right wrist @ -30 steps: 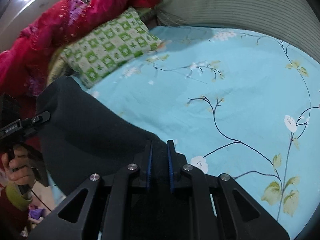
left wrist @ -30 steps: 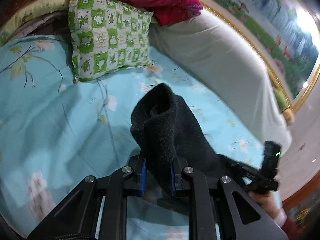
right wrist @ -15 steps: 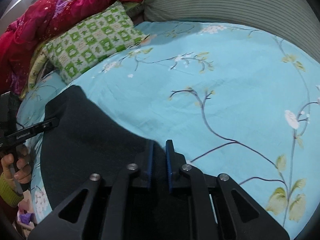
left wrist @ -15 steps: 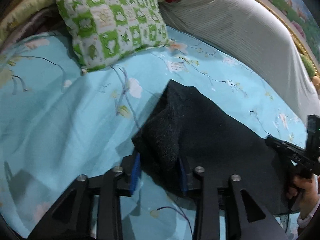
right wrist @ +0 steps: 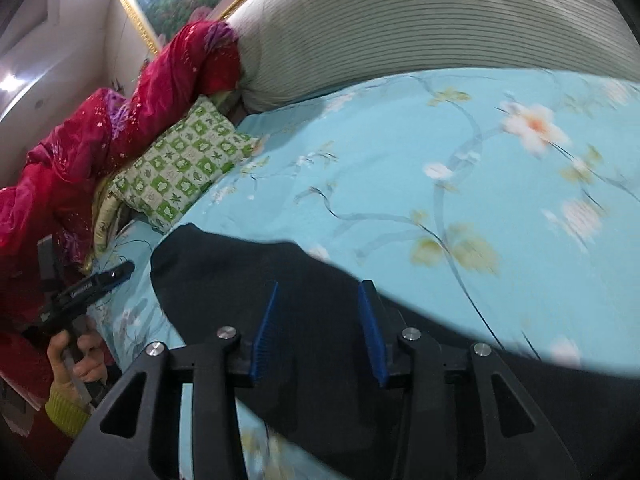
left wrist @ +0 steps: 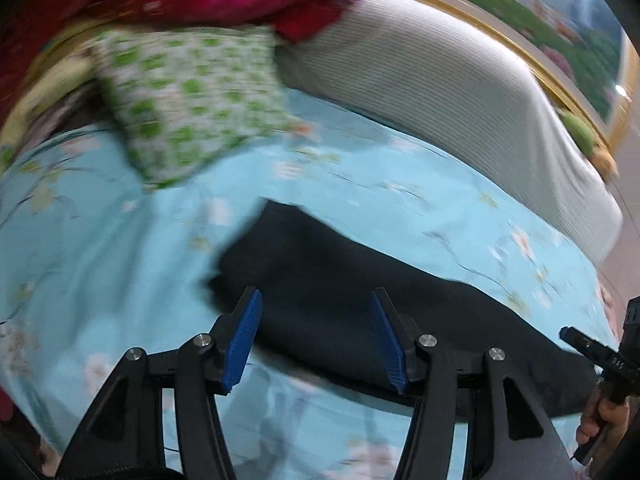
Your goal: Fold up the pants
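Observation:
The dark pants [left wrist: 360, 300] lie flat on the light blue flowered bed sheet [left wrist: 120, 280]. My left gripper [left wrist: 316, 304] is open, its blue-padded fingers [left wrist: 244, 332] apart over the pants' near edge, holding nothing. In the right wrist view the pants [right wrist: 248, 280] spread from centre to the lower right. My right gripper [right wrist: 318, 300] is open above them and empty. Each gripper shows in the other's view: the right one [left wrist: 600, 356] at the far right edge, the left one [right wrist: 92, 284] at the left in a hand.
A green-and-white checked pillow [right wrist: 180, 168] and a crimson quilt [right wrist: 100, 132] lie at the head of the bed. A grey striped bolster [right wrist: 420, 28] runs along the far side. A framed picture [left wrist: 560, 32] hangs behind it.
Both grippers were shut on the pants and carried them down onto the sheet. Now both have opened and let go, and the pants lie flat.

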Action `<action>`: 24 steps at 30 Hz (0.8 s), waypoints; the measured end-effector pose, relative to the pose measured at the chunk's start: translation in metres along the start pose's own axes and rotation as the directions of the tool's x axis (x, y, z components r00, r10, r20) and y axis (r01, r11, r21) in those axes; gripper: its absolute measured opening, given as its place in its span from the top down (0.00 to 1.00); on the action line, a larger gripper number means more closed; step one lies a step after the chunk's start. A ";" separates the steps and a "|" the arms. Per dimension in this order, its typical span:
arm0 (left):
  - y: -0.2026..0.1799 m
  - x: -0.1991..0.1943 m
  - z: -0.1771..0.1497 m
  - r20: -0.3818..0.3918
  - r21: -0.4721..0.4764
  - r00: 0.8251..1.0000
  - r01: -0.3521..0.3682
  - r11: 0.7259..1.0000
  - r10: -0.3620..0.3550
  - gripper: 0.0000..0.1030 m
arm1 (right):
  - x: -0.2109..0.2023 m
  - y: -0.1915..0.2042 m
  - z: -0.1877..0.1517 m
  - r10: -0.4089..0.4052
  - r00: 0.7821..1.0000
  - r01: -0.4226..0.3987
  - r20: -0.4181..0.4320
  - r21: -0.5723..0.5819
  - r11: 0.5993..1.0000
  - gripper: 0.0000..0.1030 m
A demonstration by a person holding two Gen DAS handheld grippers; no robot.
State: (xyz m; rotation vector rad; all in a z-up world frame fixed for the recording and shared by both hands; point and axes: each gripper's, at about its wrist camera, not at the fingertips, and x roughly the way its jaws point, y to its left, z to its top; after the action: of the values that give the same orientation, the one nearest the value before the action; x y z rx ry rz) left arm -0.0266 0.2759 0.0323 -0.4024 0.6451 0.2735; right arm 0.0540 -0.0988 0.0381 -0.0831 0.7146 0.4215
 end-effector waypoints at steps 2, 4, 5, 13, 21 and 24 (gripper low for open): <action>-0.028 0.009 -0.003 -0.049 0.038 0.998 0.047 0.998 -0.045 0.45 | -0.021 -0.008 -0.019 -0.018 1.000 0.017 0.007 0.025 1.000 0.59; -0.050 0.014 -0.008 -0.072 0.074 0.994 0.082 0.994 -0.076 0.45 | -0.040 -0.014 -0.035 -0.042 0.999 0.041 0.019 0.044 0.998 0.59; -0.065 0.017 -0.012 -0.089 0.097 0.991 0.108 0.989 -0.100 0.45 | -0.051 -0.018 -0.044 -0.054 0.998 0.053 0.027 0.057 0.997 0.59; -0.187 0.046 -0.051 -0.275 0.297 0.939 0.285 0.911 -0.204 0.42 | -0.116 -0.049 -0.088 -0.170 0.983 0.154 0.076 0.176 0.972 0.59; -0.301 0.064 -0.076 -0.431 0.467 0.870 0.444 0.765 -0.241 0.36 | -0.161 -0.095 -0.118 -0.242 0.965 0.192 0.099 0.359 0.913 0.58; -0.340 0.075 -0.078 -0.479 0.504 0.840 0.501 0.703 -0.255 0.35 | -0.170 -0.107 -0.120 -0.271 0.955 0.204 0.119 0.400 0.894 0.58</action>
State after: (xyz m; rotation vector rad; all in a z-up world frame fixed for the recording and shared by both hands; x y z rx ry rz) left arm 0.1148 -0.0512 0.0223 0.0621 0.9656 -0.4425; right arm -0.0924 -0.2814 0.0510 0.2332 0.5961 0.0451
